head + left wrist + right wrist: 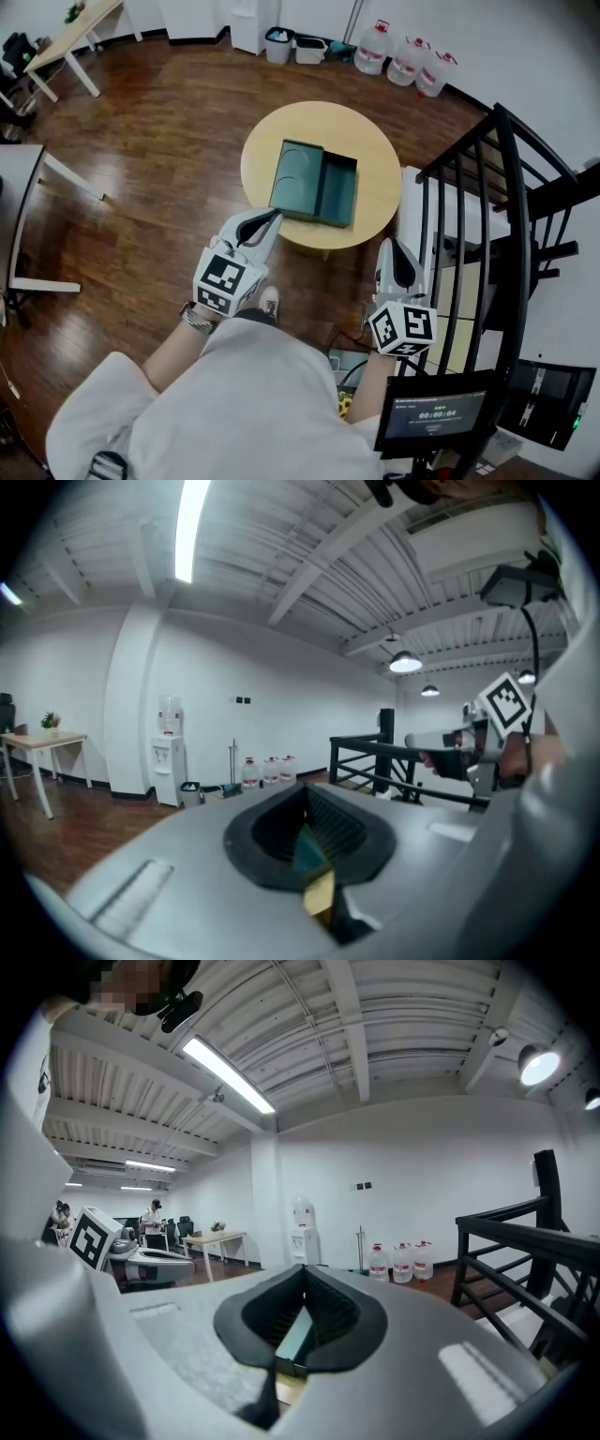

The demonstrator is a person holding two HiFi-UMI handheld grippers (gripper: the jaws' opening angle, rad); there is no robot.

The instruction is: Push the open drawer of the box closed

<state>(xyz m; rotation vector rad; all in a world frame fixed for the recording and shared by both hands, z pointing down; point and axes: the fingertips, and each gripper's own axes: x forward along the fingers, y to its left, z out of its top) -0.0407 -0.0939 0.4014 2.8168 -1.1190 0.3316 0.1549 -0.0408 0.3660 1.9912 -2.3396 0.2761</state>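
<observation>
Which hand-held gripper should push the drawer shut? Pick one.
The right hand-held gripper, probably: it sits on the drawer's outer side and can push it in. The left hand-held gripper is nearer, but by the box's body.

- The desk [375, 159] has a bare strip of top to the right of the open drawer [337, 192], between the drawer and the desk's right rim.
- More bare top curves round the far side of the box [298, 169].
- A black railing [511, 216] stands just right of the desk and hems in that side.
- The right tool [392, 246], jaws together, sits in the narrow gap between the railing and the desk's near right rim.
- The left tool [273, 217], jaws together, is at the box's near left corner.
- Left of the desk the wood floor [141, 159] lies open.
- A screen [436, 417] stands low beside the right forearm.
</observation>
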